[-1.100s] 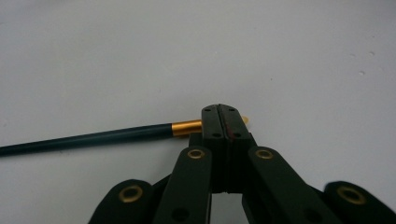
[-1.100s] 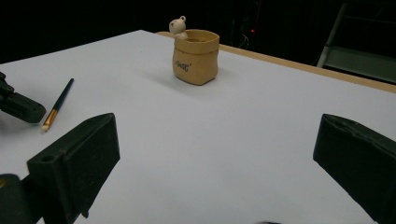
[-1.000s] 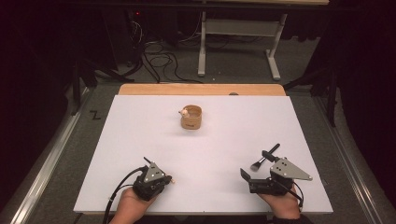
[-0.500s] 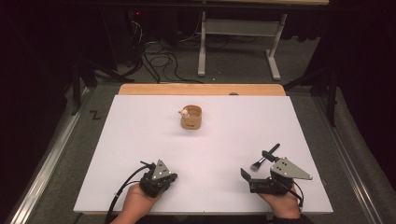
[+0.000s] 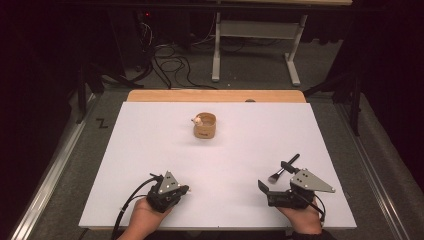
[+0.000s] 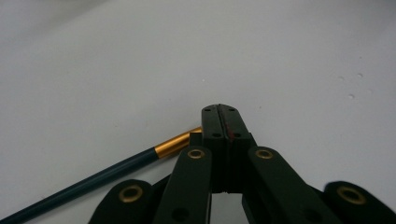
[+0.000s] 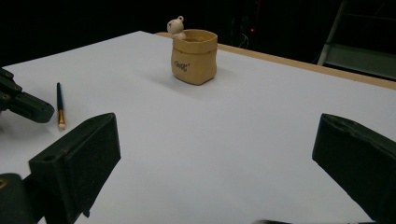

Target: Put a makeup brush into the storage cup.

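A tan pot [image 5: 205, 127] with a small bear figure [image 7: 176, 25] at its rim stands upright at the middle of the white counter [image 5: 150, 150], toward the far side. The left gripper [image 6: 219, 114] rests near the front edge, held by a hand [image 5: 142, 220]; its fingers are pressed together with nothing between them, and a thin blue brush [image 6: 93, 179] with a gold ferrule lies on the counter, passing behind them. The right gripper [image 7: 215, 168] sits at the front right, its fingers spread wide and empty. A black brush [image 5: 284, 167] lies just beyond it.
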{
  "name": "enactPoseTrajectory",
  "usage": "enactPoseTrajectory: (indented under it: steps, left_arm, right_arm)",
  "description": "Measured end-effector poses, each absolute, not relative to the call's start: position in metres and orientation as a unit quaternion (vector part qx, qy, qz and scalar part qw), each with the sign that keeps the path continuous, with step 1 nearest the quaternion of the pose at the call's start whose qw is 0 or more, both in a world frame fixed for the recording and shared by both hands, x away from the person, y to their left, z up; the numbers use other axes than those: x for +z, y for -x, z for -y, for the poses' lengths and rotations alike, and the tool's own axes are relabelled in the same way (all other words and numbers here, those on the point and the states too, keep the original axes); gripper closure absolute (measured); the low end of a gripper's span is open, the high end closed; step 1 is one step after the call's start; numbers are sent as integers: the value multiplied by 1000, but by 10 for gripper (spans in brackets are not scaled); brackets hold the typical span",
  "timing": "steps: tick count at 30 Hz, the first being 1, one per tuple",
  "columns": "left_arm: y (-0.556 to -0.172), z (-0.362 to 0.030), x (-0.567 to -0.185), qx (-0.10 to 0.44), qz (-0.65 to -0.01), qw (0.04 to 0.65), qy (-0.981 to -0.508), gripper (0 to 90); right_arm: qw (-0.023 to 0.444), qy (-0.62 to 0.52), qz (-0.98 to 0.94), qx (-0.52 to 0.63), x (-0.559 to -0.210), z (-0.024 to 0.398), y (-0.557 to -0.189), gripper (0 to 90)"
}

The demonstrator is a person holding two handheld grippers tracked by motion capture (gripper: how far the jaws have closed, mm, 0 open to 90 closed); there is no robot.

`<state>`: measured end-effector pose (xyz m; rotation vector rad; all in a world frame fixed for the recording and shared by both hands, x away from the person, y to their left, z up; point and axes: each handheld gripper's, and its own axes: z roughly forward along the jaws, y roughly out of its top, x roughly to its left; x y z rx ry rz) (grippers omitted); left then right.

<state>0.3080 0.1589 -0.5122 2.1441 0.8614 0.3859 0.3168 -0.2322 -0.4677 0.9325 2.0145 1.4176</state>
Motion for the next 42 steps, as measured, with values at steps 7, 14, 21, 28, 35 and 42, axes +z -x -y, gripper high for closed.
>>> enactPoseTrajectory:
  steps: [7,14,21,28,35,42]
  left_arm:
    - [-308,-170,-501,182,-295,342,-873,900]
    - [-312,-178,-476,188,-219,259,-922,899]
    - [-317,-172,-466,177,-152,189,-954,895]
    - [-325,-168,-465,161,-109,164,-967,876]
    - [-336,-164,-462,139,-67,140,-978,765]
    - [-350,-162,-462,131,-65,127,-981,569]
  right_arm:
    - [249,-347,-739,522,-468,234,-317,16]
    - [245,-350,-735,527,-468,235,-316,17]
    - [245,-346,-737,526,-468,234,-316,18]
    - [243,-351,-736,525,-468,235,-317,20]
    - [244,-349,-737,525,-468,235,-317,21]
    - [242,-348,-738,524,-468,233,-317,22]
